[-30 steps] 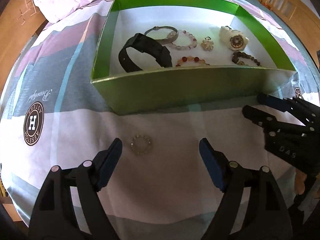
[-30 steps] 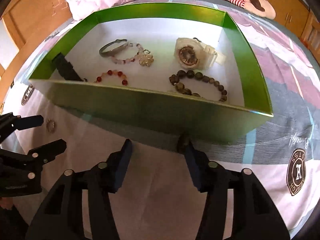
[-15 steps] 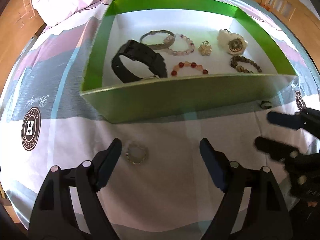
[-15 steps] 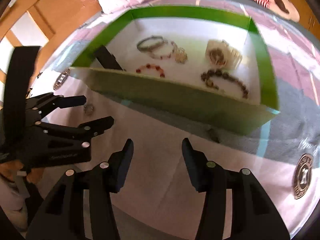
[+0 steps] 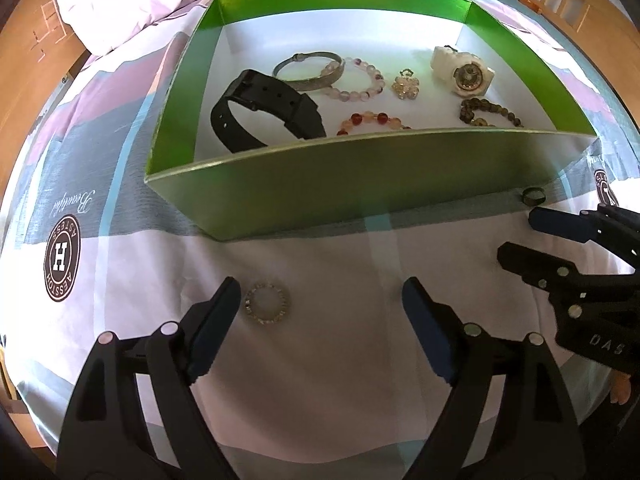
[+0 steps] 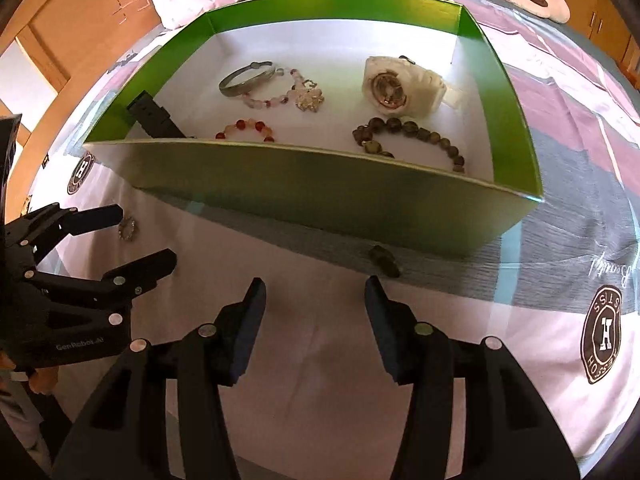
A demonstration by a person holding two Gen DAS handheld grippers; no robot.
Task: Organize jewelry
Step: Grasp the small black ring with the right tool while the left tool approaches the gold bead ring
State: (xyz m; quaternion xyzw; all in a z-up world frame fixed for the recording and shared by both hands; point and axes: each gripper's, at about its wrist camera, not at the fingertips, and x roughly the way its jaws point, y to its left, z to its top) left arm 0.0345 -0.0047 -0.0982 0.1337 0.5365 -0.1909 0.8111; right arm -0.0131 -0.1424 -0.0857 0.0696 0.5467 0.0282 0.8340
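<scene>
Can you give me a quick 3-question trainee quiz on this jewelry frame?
1. True or false: the sparkly ring lies on the bedspread, outside the green box.
2. Which piece lies just ahead of the right gripper? A) white watch B) dark ring C) black strap
3. Fill in: neither the left gripper nor the right one holds ___.

Key: 1 true. 2 B; it sits on the bedspread by the box's near wall. 3 anything; both are open, the left jaws opening.

Glossy green cardboard box [image 5: 360,188] on smooth printed cloth bedsheet [image 5: 320,380]; matt black strap [image 5: 264,116].
</scene>
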